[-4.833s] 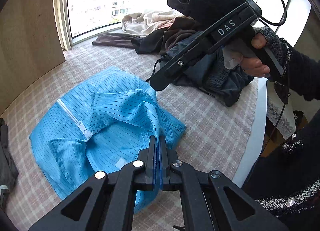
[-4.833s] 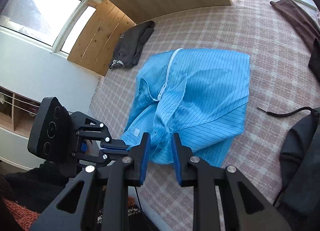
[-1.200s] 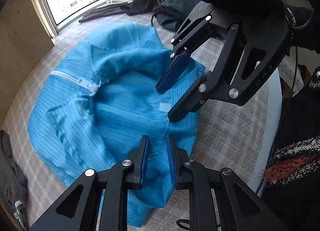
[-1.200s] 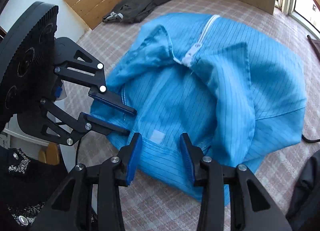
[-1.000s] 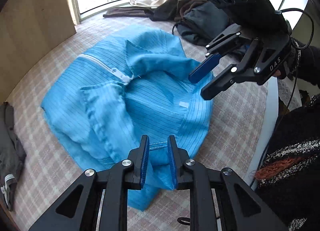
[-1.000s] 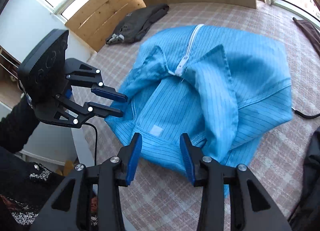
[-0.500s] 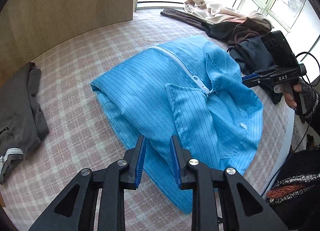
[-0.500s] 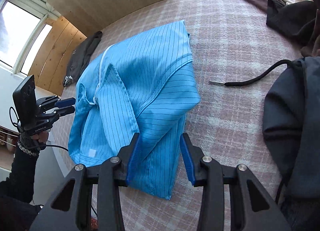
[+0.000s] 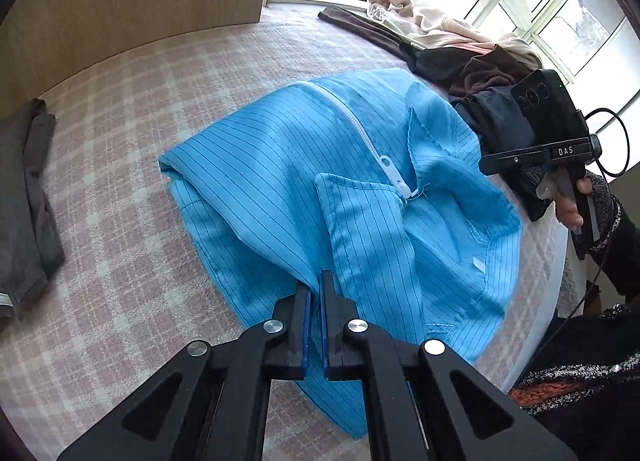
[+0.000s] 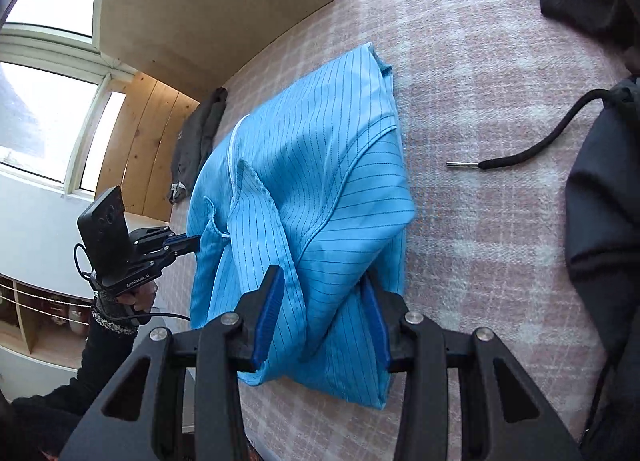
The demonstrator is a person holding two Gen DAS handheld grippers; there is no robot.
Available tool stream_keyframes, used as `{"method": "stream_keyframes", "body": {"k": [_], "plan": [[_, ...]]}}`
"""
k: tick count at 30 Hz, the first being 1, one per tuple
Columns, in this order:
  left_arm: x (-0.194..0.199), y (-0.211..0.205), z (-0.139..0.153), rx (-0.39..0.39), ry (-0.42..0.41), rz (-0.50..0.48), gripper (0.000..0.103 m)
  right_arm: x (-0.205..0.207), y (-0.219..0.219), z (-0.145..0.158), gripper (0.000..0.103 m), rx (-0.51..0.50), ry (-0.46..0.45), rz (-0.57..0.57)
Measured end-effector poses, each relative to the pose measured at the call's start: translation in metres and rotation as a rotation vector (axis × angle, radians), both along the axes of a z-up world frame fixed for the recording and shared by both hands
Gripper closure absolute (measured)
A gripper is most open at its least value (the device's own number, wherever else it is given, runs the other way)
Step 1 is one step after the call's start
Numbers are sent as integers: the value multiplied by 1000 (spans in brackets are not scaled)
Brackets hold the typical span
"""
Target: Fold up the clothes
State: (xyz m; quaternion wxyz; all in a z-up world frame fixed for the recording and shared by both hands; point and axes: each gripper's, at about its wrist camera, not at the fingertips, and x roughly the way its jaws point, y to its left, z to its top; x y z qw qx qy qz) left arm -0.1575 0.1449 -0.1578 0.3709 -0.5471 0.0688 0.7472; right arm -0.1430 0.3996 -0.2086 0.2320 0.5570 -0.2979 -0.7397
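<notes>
A blue pinstriped jacket (image 9: 280, 181) with a white zipper (image 9: 360, 133) lies partly folded on the pink plaid tablecloth, collar towards the person. My left gripper (image 9: 316, 289) is shut on the jacket's near left fold. In the right wrist view the left gripper (image 10: 192, 243) bites the jacket (image 10: 328, 165) at its left edge. My right gripper (image 10: 324, 301) is open, its blue pads straddling the bunched right side of the jacket. In the left wrist view, the right gripper (image 9: 492, 161) sits at the jacket's far right edge, its tips partly hidden by cloth.
A folded grey garment (image 9: 28, 201) lies at the left. A pile of beige, brown and dark clothes (image 9: 460, 49) fills the back right. A dark garment (image 10: 600, 201) with a black drawstring (image 10: 520, 157) lies right of the jacket. The table's white edge (image 9: 556, 261) is near the person.
My left gripper has shut on the jacket's left fold. My right gripper has come down around the jacket's right side, still open. Both moved from the collar end to the jacket's sides.
</notes>
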Motion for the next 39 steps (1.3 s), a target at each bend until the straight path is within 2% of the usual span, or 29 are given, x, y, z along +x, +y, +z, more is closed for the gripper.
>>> {"method": "stream_keyframes", "body": {"k": [5,8,11,12,14,15,18,21,23,25,26,27,28,29,31,33,34,37,38,39], "plan": [[-3,-1,3,-18,4,-7,100,-8,-7,-12,66,16,-10,17],[0,-1,5,-39,11,-27,100,-8,-17,-8,89,19,-9,49],[4,-4,5,-66,25,-42,100,4,-23,-3,90,-13,-14,92],[3,-7,3,-67,17,-35,100,8,-25,-4,90,21,-22,116],[-1,-10,-2,-50,-7,-14,99,10,-25,-7,89,169,-15,127],[-1,-9,-3,-51,-2,-13,99,9,-18,-6,89,188,-15,104],[0,-2,-2,-61,15,-32,99,16,-1,23,89,211,69,44],[-3,-2,1,-61,12,-35,99,24,-13,42,89,143,106,134],[-6,-3,5,-61,13,-36,99,25,-32,30,89,166,62,214],[-7,-5,10,-58,19,-41,99,26,-36,7,89,191,21,242],[-7,-6,13,-58,24,-43,99,26,-29,-4,89,199,-7,221],[-6,-9,13,-65,25,-47,99,26,-21,-14,97,206,-38,193],[-5,-12,12,-73,24,-49,99,26,-13,-24,97,213,-68,165],[-4,-13,8,-80,18,-47,99,27,-10,-17,97,214,-52,158],[-3,-15,3,-84,7,-41,99,27,-7,3,88,212,0,151],[-6,-16,2,-72,-4,-30,99,28,-3,24,51,210,51,144],[-8,-15,2,-71,-2,-27,99,25,-3,31,44,217,83,131],[-11,-11,5,-68,0,-31,99,9,-11,30,42,327,121,110],[-11,-11,6,-78,5,-30,98,4,-14,29,45,366,132,103],[-12,-11,7,-87,10,-29,98,5,-16,33,61,372,142,114]]}}
